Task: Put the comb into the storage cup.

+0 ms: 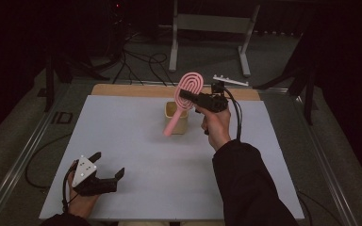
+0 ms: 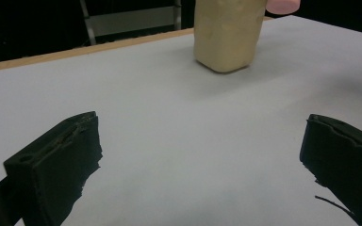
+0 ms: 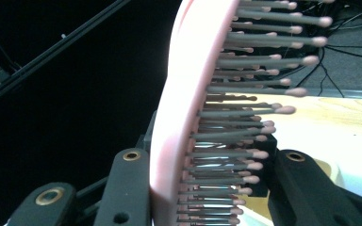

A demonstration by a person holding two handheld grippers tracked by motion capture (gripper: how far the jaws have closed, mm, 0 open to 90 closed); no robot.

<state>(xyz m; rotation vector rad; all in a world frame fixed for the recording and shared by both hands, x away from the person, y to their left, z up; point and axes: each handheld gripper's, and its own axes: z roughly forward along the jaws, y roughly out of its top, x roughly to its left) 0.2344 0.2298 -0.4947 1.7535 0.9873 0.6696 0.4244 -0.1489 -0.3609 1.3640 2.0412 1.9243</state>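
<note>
i have the pink oval plastic hairbrush with grey pink-tipped bristles [image 1: 185,96] clamped by its head in the jaws of my right gripper [image 1: 188,97], one jaw on the smooth back and the other pressing into the bristles, as the right gripper view shows. in the high view the brush hangs tilted above the small beige square cup [image 1: 176,117] near the far edge of the pale grey desk [image 1: 136,141], its handle slanting down and left in front of the cup. whether the handle tip touches the cup i cannot tell. my left gripper [image 1: 107,165] rests at the near left corner, jaws wide apart with nothing between them, well apart from the cup. by my reading the pick-up is done; what is left is steering the handle into the cup and letting go.
</note>
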